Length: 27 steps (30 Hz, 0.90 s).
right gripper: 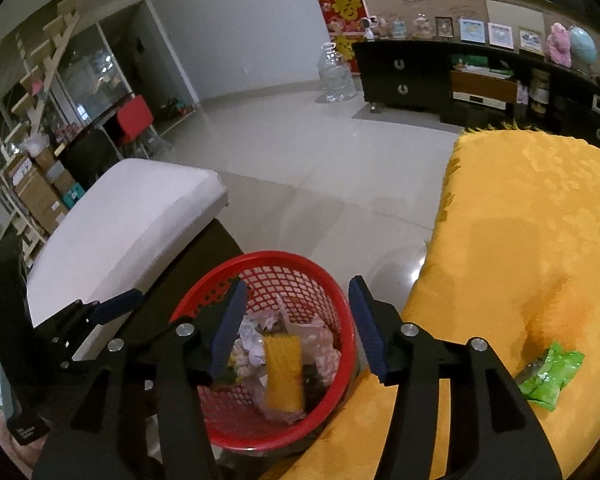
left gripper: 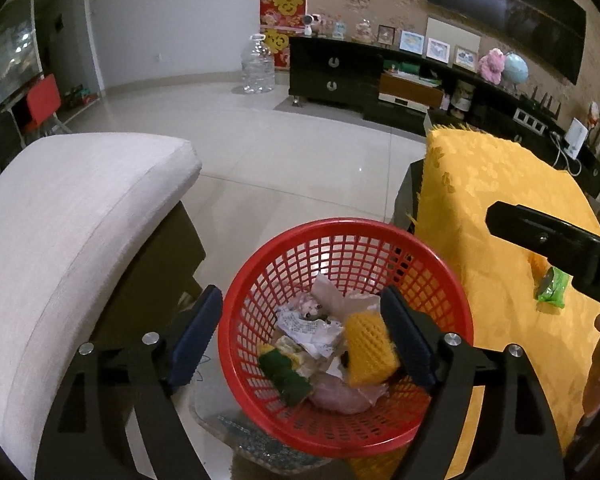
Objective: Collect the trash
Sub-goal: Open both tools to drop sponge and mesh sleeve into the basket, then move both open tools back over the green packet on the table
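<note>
Here both the left gripper (left gripper: 300, 336) and right gripper (right gripper: 296, 332) hang wide open, empty, above the red basket (left gripper: 292, 248) of trash

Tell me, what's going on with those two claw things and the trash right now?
Left gripper open, empty, over red basket. Right gripper open, empty. Green wrapper on yellow cloth, not collected. Nothing blocking it.

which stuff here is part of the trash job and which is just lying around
Part of the job:
red basket
green wrapper
left gripper
right gripper

Just lying around:
yellow cloth
white cushion
water jug
</note>
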### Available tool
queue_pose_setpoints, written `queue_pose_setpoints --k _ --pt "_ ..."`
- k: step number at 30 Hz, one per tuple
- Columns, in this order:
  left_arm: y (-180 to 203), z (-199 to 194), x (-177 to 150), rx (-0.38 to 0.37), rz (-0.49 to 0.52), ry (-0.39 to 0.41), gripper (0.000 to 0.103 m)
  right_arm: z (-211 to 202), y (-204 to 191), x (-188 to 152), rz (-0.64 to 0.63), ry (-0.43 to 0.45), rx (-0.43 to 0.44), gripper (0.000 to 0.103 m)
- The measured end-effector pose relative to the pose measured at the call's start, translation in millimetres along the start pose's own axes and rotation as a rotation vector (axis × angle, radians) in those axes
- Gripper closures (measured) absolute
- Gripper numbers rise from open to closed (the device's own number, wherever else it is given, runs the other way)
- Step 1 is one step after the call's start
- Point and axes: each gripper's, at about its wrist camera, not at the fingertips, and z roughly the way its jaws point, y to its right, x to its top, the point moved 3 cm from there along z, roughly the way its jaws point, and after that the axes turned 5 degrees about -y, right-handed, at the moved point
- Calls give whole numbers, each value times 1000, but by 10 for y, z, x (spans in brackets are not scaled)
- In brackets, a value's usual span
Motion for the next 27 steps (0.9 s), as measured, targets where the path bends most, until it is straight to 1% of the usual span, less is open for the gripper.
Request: queue_pose_setpoints --k 5,7,9,11,16,21,25,27 --pt "0 -66 61 -7 -17 28 20 -95 46 26 5 20 -8 51" --pt "34 -101 93 -15 -21 43 20 -153 65 37 -3 35 -25 51" --pt "85 -132 114 -22 -16 53 19 -206 82 36 -10 49 -43 46" --pt "165 -158 136 -30 -3 63 19 -253 103 32 -15 65 -65 44" --pt "334 -203 159 -38 35 82 19 -333 201 8 -22 80 -112 42" --pt "497 -222 163 -50 64 90 19 -438 326 -18 -13 102 -158 34" --pt "619 -218 154 -60 82 92 19 -539 446 -30 4 121 -190 30" --pt "692 -218 158 -67 90 93 19 -587 511 -38 12 129 -205 26"
